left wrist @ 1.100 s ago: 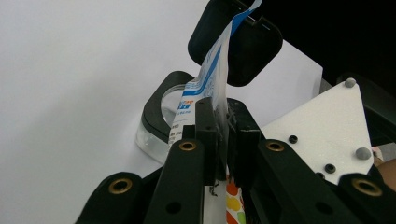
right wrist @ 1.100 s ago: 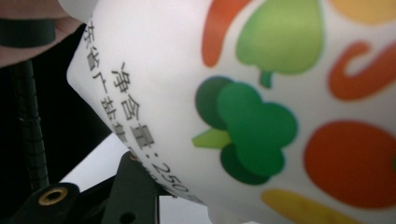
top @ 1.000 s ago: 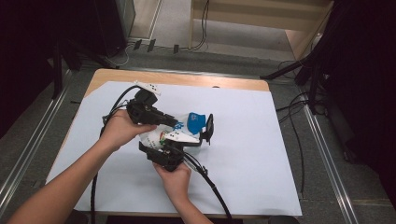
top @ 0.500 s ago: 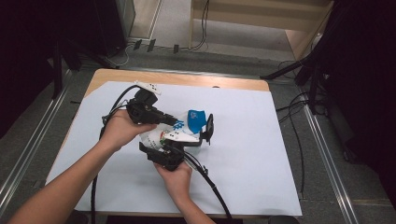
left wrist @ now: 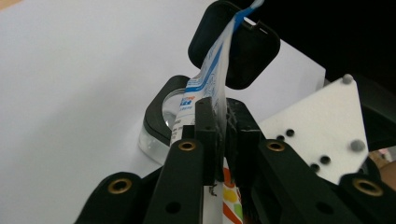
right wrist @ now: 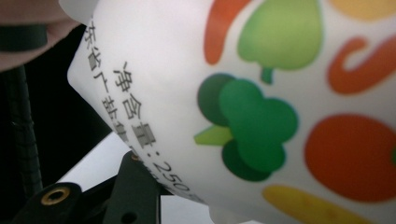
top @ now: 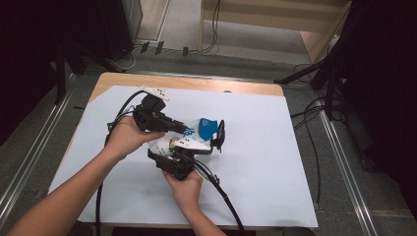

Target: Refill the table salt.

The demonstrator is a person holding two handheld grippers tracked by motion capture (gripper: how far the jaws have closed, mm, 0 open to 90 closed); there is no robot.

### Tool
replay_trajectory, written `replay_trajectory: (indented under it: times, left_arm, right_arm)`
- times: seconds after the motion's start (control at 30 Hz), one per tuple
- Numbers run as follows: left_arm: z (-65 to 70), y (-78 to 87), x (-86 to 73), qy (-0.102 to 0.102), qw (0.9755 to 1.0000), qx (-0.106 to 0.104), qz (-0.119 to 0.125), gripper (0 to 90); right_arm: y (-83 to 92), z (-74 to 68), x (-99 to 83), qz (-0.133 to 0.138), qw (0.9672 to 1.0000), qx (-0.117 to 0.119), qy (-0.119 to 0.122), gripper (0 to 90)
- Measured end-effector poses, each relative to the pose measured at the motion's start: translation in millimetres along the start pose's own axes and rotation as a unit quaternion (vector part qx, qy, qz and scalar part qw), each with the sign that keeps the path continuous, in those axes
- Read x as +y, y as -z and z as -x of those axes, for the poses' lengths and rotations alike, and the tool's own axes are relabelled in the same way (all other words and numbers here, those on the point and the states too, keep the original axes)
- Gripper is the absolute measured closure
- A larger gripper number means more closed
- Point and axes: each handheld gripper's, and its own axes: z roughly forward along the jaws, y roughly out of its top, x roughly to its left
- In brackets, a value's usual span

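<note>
The right tool (top: 216, 137), nearest the person, grips the body of a white pouch (top: 179, 143) printed with vegetables, its jaws partly spread around it. Just beyond, the left tool (left wrist: 222, 116), jaws pressed nearly together and just easing, pinches the pouch's flat sealed edge. Both hold it above the white-covered tabletop (top: 275, 162).

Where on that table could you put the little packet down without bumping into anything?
The white sheet is bare right of the white plastic pouch with blue top, out to the table's right edge, and along the far wooden strip. The middle is crowded: left gripper, right gripper, both forearms, trailing black cables.
</note>
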Motion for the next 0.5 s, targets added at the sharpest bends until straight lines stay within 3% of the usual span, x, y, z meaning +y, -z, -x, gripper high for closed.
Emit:
replay_trajectory:
  times: [0.07, 0.2, 0.3, 0.5]
  left_arm:
    - [0.1, 1.8, -1.6, -0.004, 1.0000, 0.002, 0.002, 82.4]
    - [-1.8, 6.3, -4.3, 0.004, 1.0000, 0.003, 0.004, 83.7]
    - [-3.4, 8.4, -5.7, 0.006, 1.0000, 0.002, 0.004, 89.2]
    - [-3.0, 6.2, -4.9, 0.006, 1.0000, 0.002, -0.006, 90.0]
  right_arm:
    - [0.6, 1.7, 0.1, 0.001, 0.9999, 0.003, -0.014, 60.5]
    - [1.3, 2.7, -0.3, 0.003, 0.9999, 0.004, -0.016, 60.7]
    - [1.6, 1.9, -1.0, 0.006, 0.9999, 0.005, -0.014, 60.8]
    - [0.9, 1.7, -1.6, 0.001, 1.0000, -0.001, -0.005, 60.7]
